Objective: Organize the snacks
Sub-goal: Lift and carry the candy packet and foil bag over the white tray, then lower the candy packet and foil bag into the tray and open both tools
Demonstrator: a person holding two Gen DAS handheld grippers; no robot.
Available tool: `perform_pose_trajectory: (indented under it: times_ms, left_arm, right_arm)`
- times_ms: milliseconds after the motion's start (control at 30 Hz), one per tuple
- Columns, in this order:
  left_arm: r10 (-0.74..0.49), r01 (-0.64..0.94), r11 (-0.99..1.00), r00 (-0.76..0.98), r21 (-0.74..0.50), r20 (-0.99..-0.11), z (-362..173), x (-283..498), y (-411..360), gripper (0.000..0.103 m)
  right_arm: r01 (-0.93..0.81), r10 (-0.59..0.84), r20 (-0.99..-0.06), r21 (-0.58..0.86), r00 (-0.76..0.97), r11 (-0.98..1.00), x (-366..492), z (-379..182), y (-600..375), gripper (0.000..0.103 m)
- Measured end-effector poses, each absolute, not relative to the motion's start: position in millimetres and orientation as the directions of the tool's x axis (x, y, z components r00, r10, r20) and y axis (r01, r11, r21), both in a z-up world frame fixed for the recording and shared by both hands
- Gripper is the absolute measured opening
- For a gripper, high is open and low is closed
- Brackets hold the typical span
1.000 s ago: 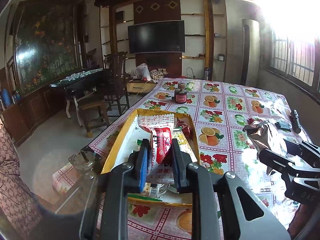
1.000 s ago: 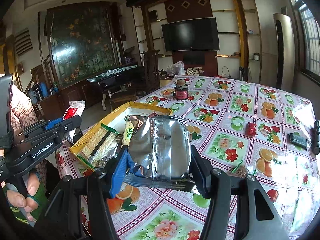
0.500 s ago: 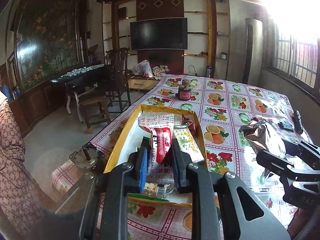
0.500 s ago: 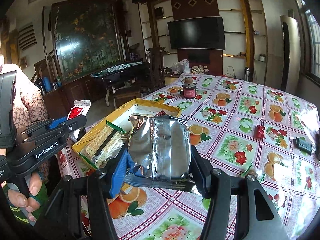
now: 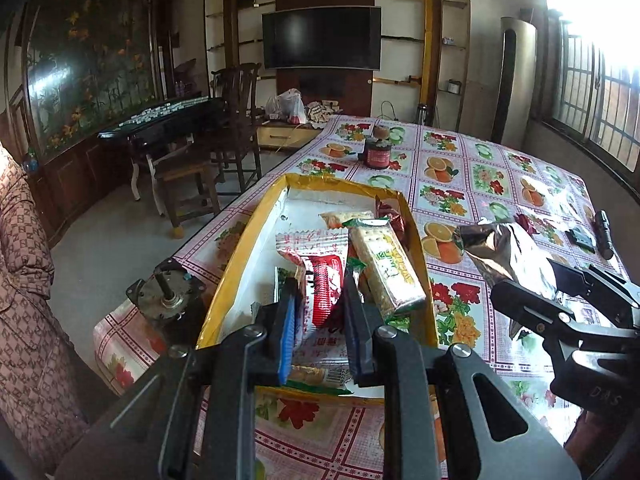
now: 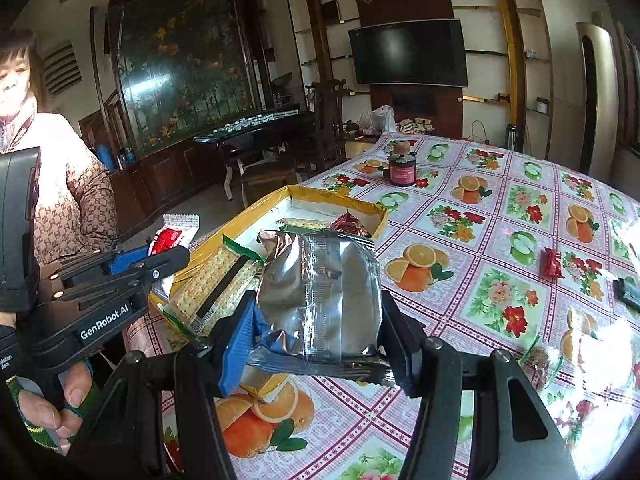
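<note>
A yellow-rimmed box (image 5: 248,248) (image 6: 260,208) lies on the fruit-print table and holds cracker packets (image 5: 384,264) (image 6: 216,280) and a dark red sweet (image 6: 352,224). My left gripper (image 5: 320,300) is shut on a red and white snack packet (image 5: 324,276) (image 6: 172,236), held over the near part of the box. At the box's right my right gripper (image 6: 316,320) (image 5: 532,292) is shut on a puffy silver foil bag (image 6: 320,300) (image 5: 508,256), carried above the tablecloth.
A dark jar (image 5: 378,152) (image 6: 402,168) stands beyond the box. A small red sweet (image 6: 551,263), a black object (image 6: 628,290) and a black torch (image 5: 602,232) lie to the right. A metal motor (image 5: 168,300) sits at the table's left corner. A person (image 6: 60,208) stands left; chairs beyond.
Both grippers have drifted closer to the box with their packets still held. The box and the things inside it look larger and nearer in both views.
</note>
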State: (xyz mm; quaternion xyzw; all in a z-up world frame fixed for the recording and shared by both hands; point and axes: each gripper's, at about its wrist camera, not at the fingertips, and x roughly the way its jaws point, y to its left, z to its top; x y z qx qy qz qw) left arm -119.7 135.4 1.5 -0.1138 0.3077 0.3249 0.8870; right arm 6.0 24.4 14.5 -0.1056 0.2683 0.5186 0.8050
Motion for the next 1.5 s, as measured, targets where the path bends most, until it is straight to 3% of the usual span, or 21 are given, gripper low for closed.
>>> perform_pose_trajectory:
  times_ms: [367,933,1100,1333,1500]
  left_arm:
    - [0.420,-0.632,0.774,0.550,-0.031,-0.722,-21,-105,159,0.023]
    - [0.395,-0.597,0.802,0.540,-0.009,-0.743,-24,-84,174,0.028]
    - [0.388,-0.597,0.802,0.533,-0.009,-0.752,-26,-83,174,0.053]
    - [0.394,-0.601,0.799,0.530,-0.006,-0.751,-23,-87,171,0.058]
    - [0.399,-0.597,0.802,0.541,-0.004,-0.740,-14,-96,162,0.074]
  right_arm:
    - [-0.909,0.792,-0.577,0.194,0.199,0.369,41,7,93,0.058]
    - [-0.917,0.744,-0.654,0.202,0.137,0.345,64,-16,151,0.060]
    - [-0.914,0.743,-0.654,0.204,0.139,0.350,65,-15,148,0.061]
    - [-0.918,0.752,-0.645,0.203,0.135,0.339,64,-8,140,0.070]
    - [-0.926,0.763,-0.633,0.199,0.129,0.322,62,-1,131,0.073]
